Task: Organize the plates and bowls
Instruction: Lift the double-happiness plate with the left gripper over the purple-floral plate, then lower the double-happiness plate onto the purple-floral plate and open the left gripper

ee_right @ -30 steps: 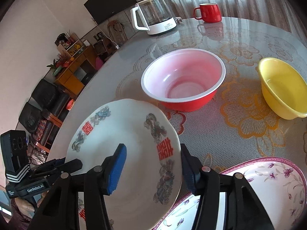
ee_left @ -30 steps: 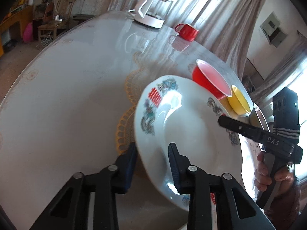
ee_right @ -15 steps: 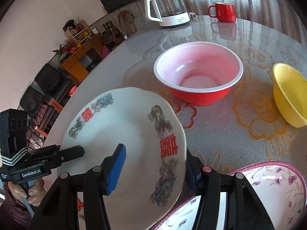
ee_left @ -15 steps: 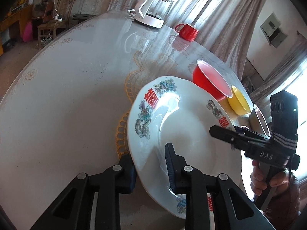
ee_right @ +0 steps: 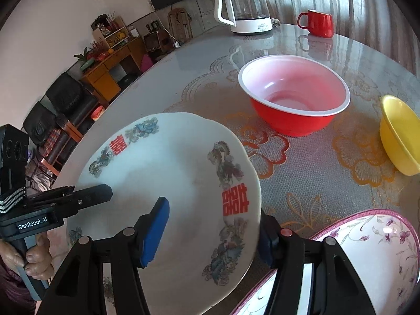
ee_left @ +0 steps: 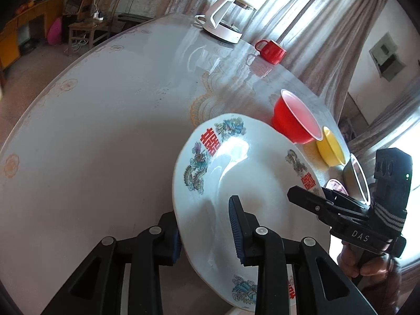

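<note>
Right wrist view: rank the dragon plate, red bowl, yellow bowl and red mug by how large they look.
1. Dragon plate, though it is nearest the camera, which inflates it.
2. Red bowl.
3. Yellow bowl, cut off by the frame edge, so unsure.
4. Red mug, farthest away.

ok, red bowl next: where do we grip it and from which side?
Take the red bowl by its white rim, one finger inside and one outside the wall. It stands upright and empty, and looks too wide to span. Come from above on the near side with the right gripper; the yellow bowl stands apart on the right. Both grippers are now around the white plate.
</note>
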Demonstrator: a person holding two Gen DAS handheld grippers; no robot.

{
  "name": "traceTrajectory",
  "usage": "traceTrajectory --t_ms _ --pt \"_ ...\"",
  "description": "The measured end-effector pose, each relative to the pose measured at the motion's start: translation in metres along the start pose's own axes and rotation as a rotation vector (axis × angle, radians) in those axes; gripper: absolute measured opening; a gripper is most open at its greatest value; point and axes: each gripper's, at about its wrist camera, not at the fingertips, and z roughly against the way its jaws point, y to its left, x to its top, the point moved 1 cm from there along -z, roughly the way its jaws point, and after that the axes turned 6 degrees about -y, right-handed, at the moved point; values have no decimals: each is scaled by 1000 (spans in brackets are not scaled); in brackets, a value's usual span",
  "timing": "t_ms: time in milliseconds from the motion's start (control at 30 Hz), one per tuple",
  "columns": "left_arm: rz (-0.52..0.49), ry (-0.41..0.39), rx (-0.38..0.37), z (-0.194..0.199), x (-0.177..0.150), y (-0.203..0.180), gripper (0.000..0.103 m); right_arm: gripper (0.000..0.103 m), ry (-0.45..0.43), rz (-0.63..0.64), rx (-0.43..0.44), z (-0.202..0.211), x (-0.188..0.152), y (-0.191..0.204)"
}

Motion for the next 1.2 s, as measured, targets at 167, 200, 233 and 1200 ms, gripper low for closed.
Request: traceTrajectory --t_ms 167,200,233,1200 --pt "-10 -12 -17 13 -6 -3 30 57 -46 -42 70 14 -4 0" --pt "-31 -24 -18 15 -7 -6 30 57 -50 -48 74 15 -6 1" --pt "-44 -31 -12 16 -8 -8 30 57 -51 -56 79 16 -9 -1" --pt "-208 -181 -18 58 -26 -40 31 43 -157 13 27 47 -34 26"
